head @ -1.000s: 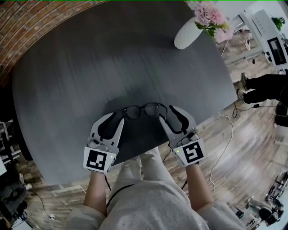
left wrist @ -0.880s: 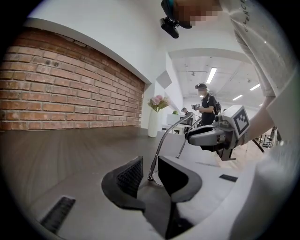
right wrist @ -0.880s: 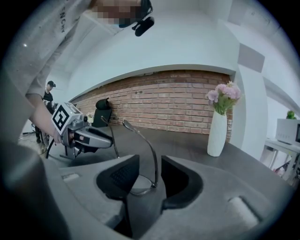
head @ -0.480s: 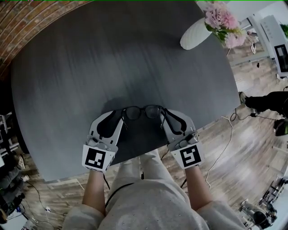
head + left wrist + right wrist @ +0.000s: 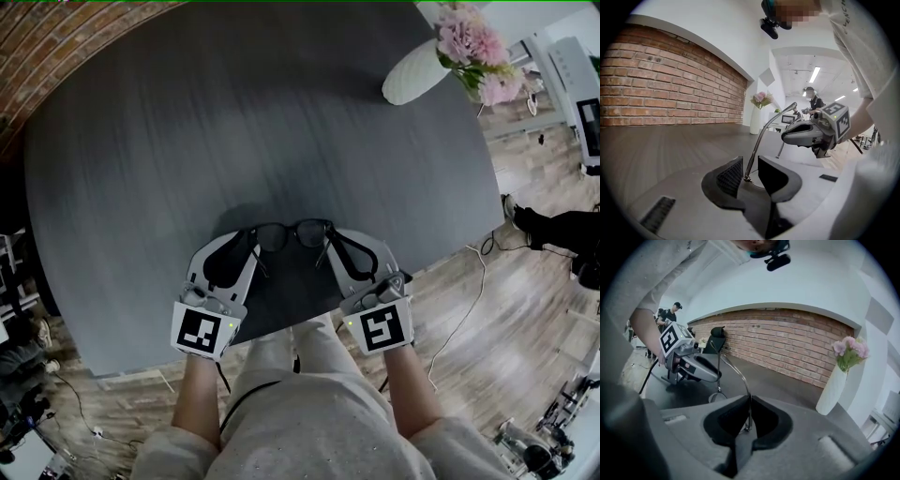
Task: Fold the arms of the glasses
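Observation:
Black-framed glasses (image 5: 295,232) stand on the dark grey table (image 5: 187,131) near its front edge, arms pointing toward me. My left gripper (image 5: 241,236) is at their left arm (image 5: 761,136). That thin arm runs between its pads (image 5: 730,176) with a gap on each side, so it (image 5: 750,171) is open. My right gripper (image 5: 336,236) is at the other arm (image 5: 739,375). Its jaws (image 5: 749,414) are closing, and the pads have pinched that arm between them. A lens (image 5: 716,397) rests on the table ahead.
A white vase of pink flowers (image 5: 417,70) stands at the table's far right edge. A brick wall (image 5: 787,348) runs behind the table. My legs (image 5: 309,412) are below the front edge. Cables and another person's legs (image 5: 562,225) are on the wooden floor to the right.
The right gripper's jaws went from wide apart to closed on the right arm of the glasses, and it rolled a little. The left gripper stayed in place.

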Available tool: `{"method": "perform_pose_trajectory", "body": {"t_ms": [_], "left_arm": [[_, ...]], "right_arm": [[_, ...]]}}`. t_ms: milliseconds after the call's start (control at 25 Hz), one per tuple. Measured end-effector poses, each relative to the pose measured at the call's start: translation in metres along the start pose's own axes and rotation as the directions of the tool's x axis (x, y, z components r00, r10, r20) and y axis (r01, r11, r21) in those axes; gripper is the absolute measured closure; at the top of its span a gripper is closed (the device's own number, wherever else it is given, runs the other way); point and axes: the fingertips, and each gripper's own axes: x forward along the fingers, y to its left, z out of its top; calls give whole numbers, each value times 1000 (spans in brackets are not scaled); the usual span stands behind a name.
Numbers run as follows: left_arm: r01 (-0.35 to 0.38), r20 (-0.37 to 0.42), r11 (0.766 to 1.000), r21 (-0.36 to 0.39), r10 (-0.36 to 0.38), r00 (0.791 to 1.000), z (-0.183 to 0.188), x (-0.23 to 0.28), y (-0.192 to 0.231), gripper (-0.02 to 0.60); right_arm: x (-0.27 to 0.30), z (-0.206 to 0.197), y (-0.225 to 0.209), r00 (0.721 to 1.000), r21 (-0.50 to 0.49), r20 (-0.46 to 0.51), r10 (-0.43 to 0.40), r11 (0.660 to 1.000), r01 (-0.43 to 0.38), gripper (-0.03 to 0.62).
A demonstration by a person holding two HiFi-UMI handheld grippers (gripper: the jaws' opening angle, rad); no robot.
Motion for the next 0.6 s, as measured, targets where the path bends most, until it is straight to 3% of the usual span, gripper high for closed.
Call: {"method": "perform_pose_trajectory", "body": {"t_ms": [360,600], "left_arm": [[7,0,1000,-13,-7,1000,-4,-8,3,485],[18,-10,1000,-14,-19,1000,-9,-17,4,485]], "right_arm": [[18,8,13,998,-138,-42,39,989,-45,580],[28,10,28,994,-256,-84,65,963,-84,582]]}}
